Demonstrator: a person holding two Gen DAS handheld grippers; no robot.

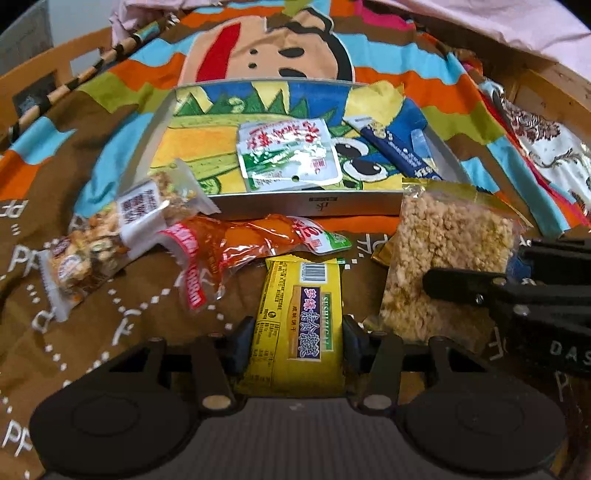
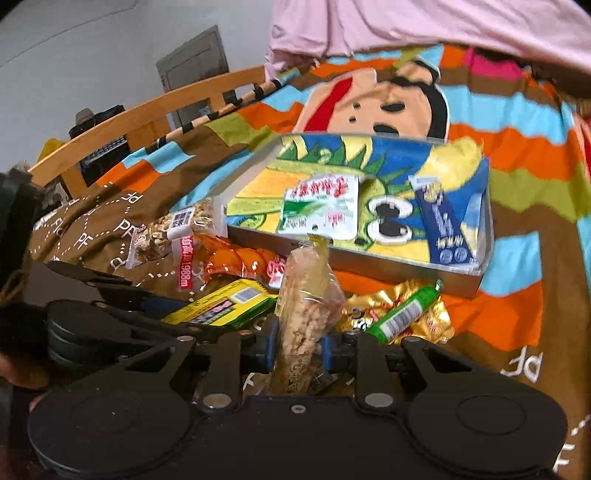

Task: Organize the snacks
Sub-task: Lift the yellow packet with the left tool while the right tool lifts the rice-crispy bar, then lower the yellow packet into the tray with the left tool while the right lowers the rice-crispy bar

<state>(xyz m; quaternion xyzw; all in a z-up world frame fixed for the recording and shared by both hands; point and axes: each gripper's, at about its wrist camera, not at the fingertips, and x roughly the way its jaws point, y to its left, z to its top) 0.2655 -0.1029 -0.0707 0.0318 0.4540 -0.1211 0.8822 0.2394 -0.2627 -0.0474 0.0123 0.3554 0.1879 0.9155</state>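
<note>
My left gripper (image 1: 298, 341) is shut on a yellow cracker packet (image 1: 301, 325) that lies on the bedspread; the packet also shows in the right wrist view (image 2: 225, 304). My right gripper (image 2: 298, 349) is shut on a clear bag of puffed rice cake (image 2: 306, 306) and holds it on edge; the bag shows flat in the left wrist view (image 1: 443, 266). A metal tray (image 1: 314, 205) with a cartoon lining sits beyond, holding a white-green packet (image 1: 288, 155) and a blue packet (image 1: 399, 147). The tray (image 2: 388, 271) also shows in the right wrist view.
An orange sausage packet (image 1: 236, 247) and a nut bar (image 1: 110, 236) lie left of the tray front. A green sausage stick (image 2: 402, 312) rests on gold wrappers (image 2: 424, 321). A wooden bed rail (image 2: 147, 114) runs along the left. Pink bedding (image 2: 443, 26) is at the back.
</note>
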